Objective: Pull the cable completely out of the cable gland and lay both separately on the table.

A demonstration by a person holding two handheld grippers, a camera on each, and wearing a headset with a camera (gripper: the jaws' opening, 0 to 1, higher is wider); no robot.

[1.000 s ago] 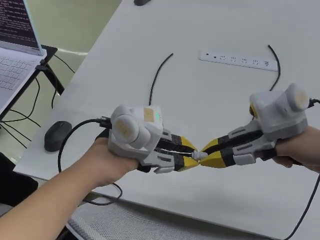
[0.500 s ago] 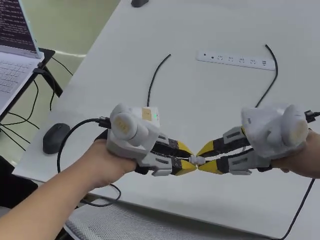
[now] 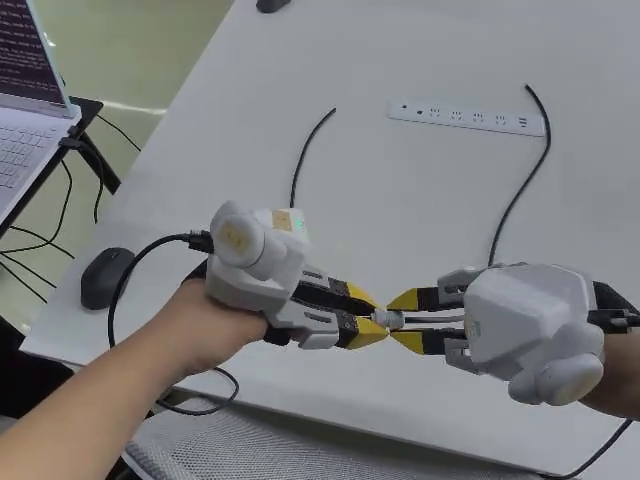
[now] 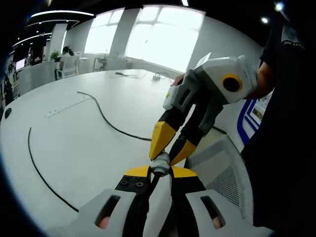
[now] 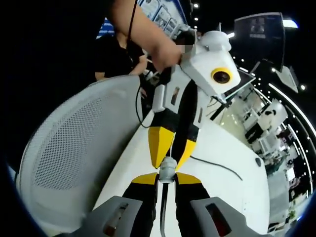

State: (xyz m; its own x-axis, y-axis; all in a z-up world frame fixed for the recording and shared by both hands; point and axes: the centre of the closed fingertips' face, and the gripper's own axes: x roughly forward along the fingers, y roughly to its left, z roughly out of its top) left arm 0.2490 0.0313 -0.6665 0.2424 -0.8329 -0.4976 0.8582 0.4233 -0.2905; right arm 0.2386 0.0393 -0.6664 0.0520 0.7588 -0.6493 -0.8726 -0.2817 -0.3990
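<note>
Left gripper (image 3: pixel 362 322) and right gripper (image 3: pixel 404 322) are meeting tip to tip in the air above the near edge of the white table (image 3: pixel 420 230). Each is clamping its yellow jaws on an opposite end of the small pale cable gland (image 3: pixel 386 320), which is sitting off the table between them. The cable (image 5: pixel 163 210) is running back from the gland between the right gripper's jaws; cannot tell whether those jaws are also pinching it. A power strip (image 3: pixel 465 117) is lying well beyond.
</note>
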